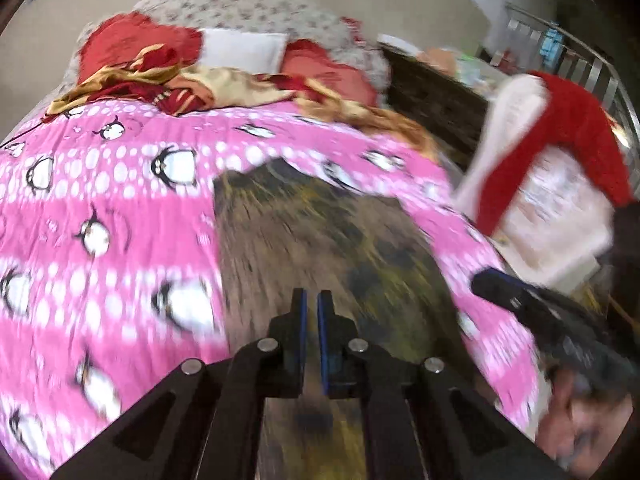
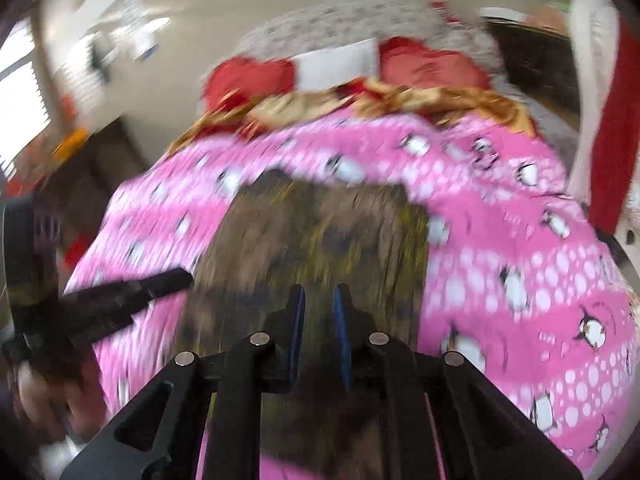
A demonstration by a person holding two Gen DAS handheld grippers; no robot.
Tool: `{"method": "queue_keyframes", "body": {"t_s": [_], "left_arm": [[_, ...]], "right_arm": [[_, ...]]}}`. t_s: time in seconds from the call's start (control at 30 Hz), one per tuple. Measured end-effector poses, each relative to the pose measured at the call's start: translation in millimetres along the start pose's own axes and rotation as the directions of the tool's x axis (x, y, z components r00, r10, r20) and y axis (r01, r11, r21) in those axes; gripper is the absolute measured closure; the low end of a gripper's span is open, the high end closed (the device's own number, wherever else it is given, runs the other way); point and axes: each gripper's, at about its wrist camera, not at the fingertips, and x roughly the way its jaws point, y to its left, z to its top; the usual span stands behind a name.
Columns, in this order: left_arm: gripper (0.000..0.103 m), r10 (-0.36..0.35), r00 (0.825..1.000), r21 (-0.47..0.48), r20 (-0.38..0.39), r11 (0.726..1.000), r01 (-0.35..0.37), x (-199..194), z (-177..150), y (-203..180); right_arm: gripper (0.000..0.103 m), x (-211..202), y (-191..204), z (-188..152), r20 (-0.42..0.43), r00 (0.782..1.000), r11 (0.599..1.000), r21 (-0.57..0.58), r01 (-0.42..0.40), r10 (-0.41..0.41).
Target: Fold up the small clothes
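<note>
Both views are smeared by motion, so fine detail is lost, but the layout reads clearly enough. A brown and olive patterned garment (image 1: 320,248) lies spread on a pink penguin-print bedspread (image 1: 100,208), directly ahead of and beneath both tools. The left gripper (image 1: 312,308) hangs over the near part of the cloth with its 2 blue-lined fingers (image 1: 303,312) drawn almost together, only a thin slit between them; nothing shows pinched in that slit, though the blur leaves whether it holds fabric impossible to tell. In the right wrist view the right gripper (image 2: 319,304) sits over the same garment (image 2: 320,232) with a slightly wider gap and nothing visibly caught between its fingers. The left tool juts in toward the cloth's left edge there, and the right tool appears at the right of the left view. The garment looks like a rough rectangle (perhaps folded once already), so the step in hand seems to be mid-fold or setting up for another fold. The next move likely calls for each tool to settle at a near corner, pinch the edge cleanly, and carry it forward to the far edge together. A heap of red and gold bedding (image 1: 168,76) lies well beyond.
</note>
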Motion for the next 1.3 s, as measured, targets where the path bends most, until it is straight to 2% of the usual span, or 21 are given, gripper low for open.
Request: {"method": "queue_keyframes", "body": {"t_s": [0.07, 0.13, 0.17, 0.2, 0.23, 0.27, 0.37, 0.43, 0.53, 0.57, 0.6, 0.63, 0.67, 0.7, 0.73, 0.8, 0.87, 0.93, 1.07, 1.23, 1.3], "left_arm": [[0.099, 0.048, 0.998, -0.012, -0.035, 0.999, -0.048, 28.0, 8.0, 3.8], [0.1, 0.069, 0.992, -0.01, -0.105, 0.997, -0.071, 56.4, -4.8, 7.8], [0.1, 0.069, 0.988, -0.005, -0.135, 0.998, -0.07, 66.9, -13.1, 9.1], [0.1, 0.063, 0.992, -0.002, -0.111, 0.998, -0.064, 67.8, -17.4, 10.7], [0.1, 0.05, 0.993, -0.007, -0.107, 0.999, -0.051, 64.8, -17.9, 12.1], [0.1, 0.03, 0.992, -0.022, -0.119, 0.999, -0.033, 61.7, -13.5, 14.7], [0.099, 0.013, 0.997, -0.037, -0.072, 0.999, -0.015, 46.0, 4.6, 17.0], [0.094, 0.014, 1.0, -0.028, -0.019, 0.999, -0.014, 42.1, 27.7, 13.8], [0.077, 0.027, 0.997, -0.014, -0.067, 1.0, -0.028, 70.3, 59.7, 5.8], [0.065, 0.035, 0.993, 0.0, -0.11, 0.999, -0.035, 82.9, 64.3, 4.2], [0.062, 0.032, 0.981, 0.007, -0.191, 0.999, -0.032, 103.8, 67.2, 6.1], [0.062, 0.038, 0.973, 0.03, -0.229, 0.999, -0.032, 113.3, 67.4, 6.2], [0.062, 0.044, 0.975, 0.063, -0.216, 0.998, -0.031, 110.5, 68.7, 3.9], [0.062, 0.044, 0.978, 0.096, -0.206, 0.995, -0.025, 101.6, 69.6, 0.9], [0.06, 0.035, 0.98, 0.116, -0.197, 0.993, -0.012, 90.8, 69.3, 1.4], [0.048, 0.011, 0.989, 0.127, -0.147, 0.992, 0.008, 62.3, 63.8, 11.3], [0.025, -0.004, 0.996, 0.11, -0.085, 0.994, 0.013, 33.3, 50.1, 26.9], [0.023, 0.017, 0.998, 0.084, -0.067, 0.996, -0.011, 17.2, 35.1, 36.6], [0.023, 0.173, 0.984, 0.032, -0.03, 0.985, -0.172, -6.2, -0.9, 44.8], [0.023, 0.242, 0.97, 0.039, 0.036, 0.969, -0.243, -24.4, -20.8, 25.6], [0.023, 0.245, 0.968, 0.055, 0.043, 0.967, -0.248, -29.4, -24.3, 20.7]], "right_arm": [[0.088, 19.0, 7.0, 11.9, -0.012, 0.998, 0.997, 0.037, 0.07, -0.069], [0.088, 42.1, 11.2, 9.5, -0.051, 0.993, 0.993, 0.031, 0.11, -0.108], [0.088, 56.4, 12.9, 4.8, -0.082, 0.985, 0.988, 0.002, 0.155, -0.154], [0.088, 70.6, 6.0, -5.8, -0.133, 0.973, 0.982, -0.013, 0.191, -0.191], [0.089, 80.5, -6.9, -19.4, -0.169, 0.97, 0.984, 0.004, 0.176, -0.173], [0.089, 77.9, -12.9, -24.1, -0.13, 0.981, 0.989, 0.017, 0.15, -0.147], [0.089, 67.8, -12.9, -15.7, -0.156, 0.978, 0.989, 0.029, 0.145, -0.139], [0.088, 56.4, -10.8, 1.8, -0.122, 0.984, 0.989, 0.056, 0.135, -0.128], [0.083, 56.8, -4.5, 33.9, -0.032, 0.992, 0.992, 0.036, 0.125, -0.124], [0.08, 69.8, -3.4, 39.9, -0.053, 0.988, 0.989, -0.004, 0.146, -0.146], [0.078, 81.9, -2.7, 41.3, -0.093, 0.981, 0.985, -0.035, 0.167, -0.17], [0.078, 103.3, -8.0, 38.0, -0.191, 0.959, 0.977, -0.061, 0.202, -0.21], [0.078, 115.8, -14.4, 33.2, -0.259, 0.943, 0.978, -0.054, 0.203, -0.21], [0.078, 116.3, -21.1, 31.9, -0.273, 0.946, 0.984, -0.024, 0.177, -0.176], [0.078, 101.6, -27.1, 34.0, -0.233, 0.962, 0.988, 0.018, 0.152, -0.144], [0.076, 74.5, -35.9, 35.3, -0.16, 0.98, 0.99, 0.06, 0.126, -0.115], [0.073, 45.3, -43.7, 29.0, -0.085, 0.993, 0.995, 0.04, 0.092, -0.088], [0.067, 31.5, -51.1, 17.9, -0.065, 0.995, 0.996, 0.02, 0.084, -0.082], [0.067, 13.2, -65.9, -6.8, -0.057, 0.995, 0.996, 0.026, 0.086, -0.085], [0.066, -6.3, -71.4, -36.1, -0.017, 0.995, 0.995, 0.001, 0.102, -0.102], [0.065, -14.3, -72.8, -45.5, -0.004, 0.994, 0.994, -0.013, 0.105, -0.105]]}}
